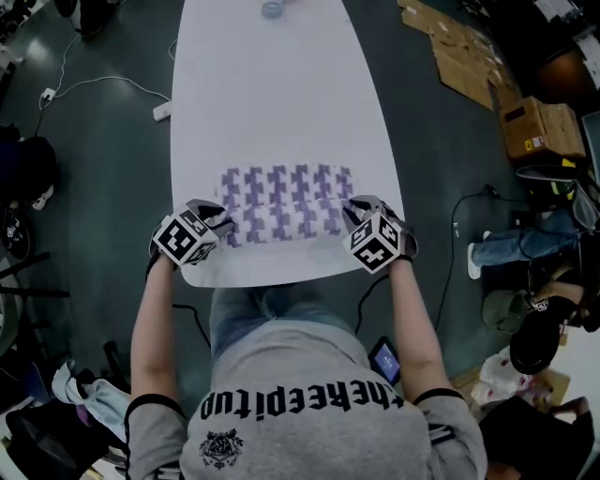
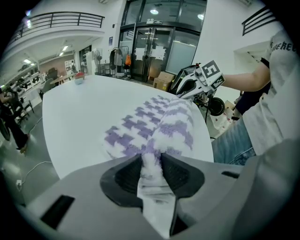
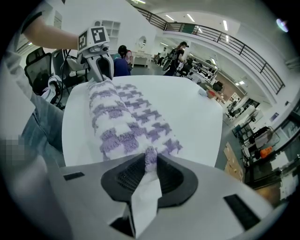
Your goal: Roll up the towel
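Looked down on a grey floor and a long white worktop with a rounded near end. Stood at that near end in a grey printed shirt and jeans, with both forearms reaching over the edge. Noted flattened cardboard and a brown box on the floor to the right, and a white power strip to the left. Found the towel, white with a purple houndstooth pattern, lying across the near part of the worktop, flat at the far side and gathered at the near edge into a thick soft roll running from one gripper to the other. Held the left end of that roll with the left gripper and the right end with the right gripper, both tilted steeply down, each topped by a marker cube. Saw, in the left gripper view, the dark ribbed fingers pressed narrow onto a pinch of towel cloth, and in the right gripper view the fingers likewise clamped on a purple tuft at the towel's corner. Noted a small bluish round object at the far end of the worktop.
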